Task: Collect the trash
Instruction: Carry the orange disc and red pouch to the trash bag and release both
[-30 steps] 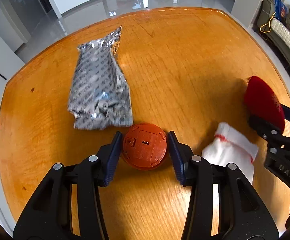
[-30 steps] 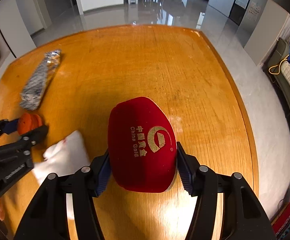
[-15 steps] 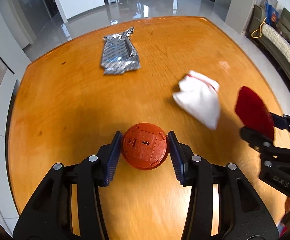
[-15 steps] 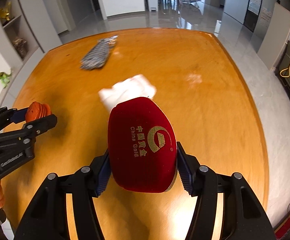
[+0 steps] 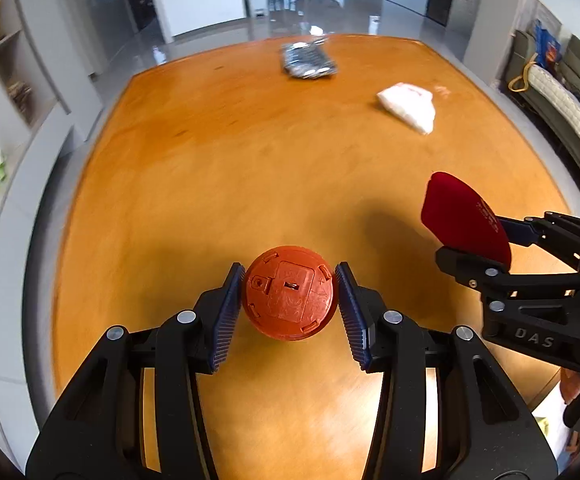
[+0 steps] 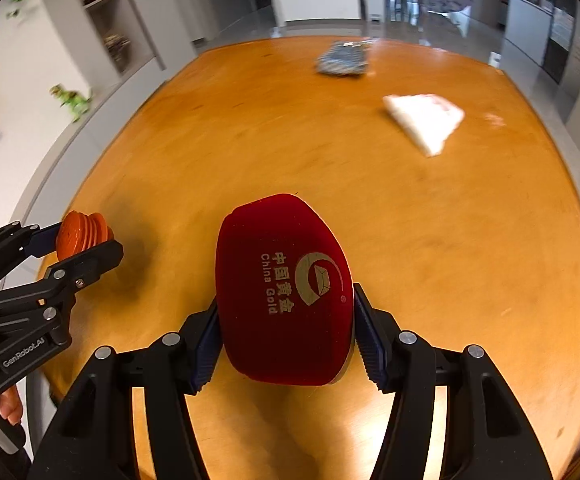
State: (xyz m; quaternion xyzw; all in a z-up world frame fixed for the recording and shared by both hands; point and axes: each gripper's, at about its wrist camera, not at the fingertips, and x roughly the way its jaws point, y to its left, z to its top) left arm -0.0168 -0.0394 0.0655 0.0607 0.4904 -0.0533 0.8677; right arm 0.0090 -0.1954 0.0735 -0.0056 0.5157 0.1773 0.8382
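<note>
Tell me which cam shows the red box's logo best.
Right wrist: the red box faces the lens, so its gold logo and "China Gold" lettering read clearly. Left wrist shows the box only obliquely at the frame's right, its print too foreshortened to read.

Wooden table (image 5: 249,168), wall shelves (image 6: 105,20), possibly a dinosaur figurine (image 6: 69,100)

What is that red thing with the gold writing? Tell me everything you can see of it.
The red case looks like a small velvet-covered box with a rounded, domed shape. Its top bears a gold emblem, Chinese characters and the words "China Gold". It is shut, with a pale edge showing along its lower right. The right claw grips it by its two sides and holds it clear above the wooden table. Nothing else touches it. In the left wrist view it shows edge-on as a thin red wedge.
</note>
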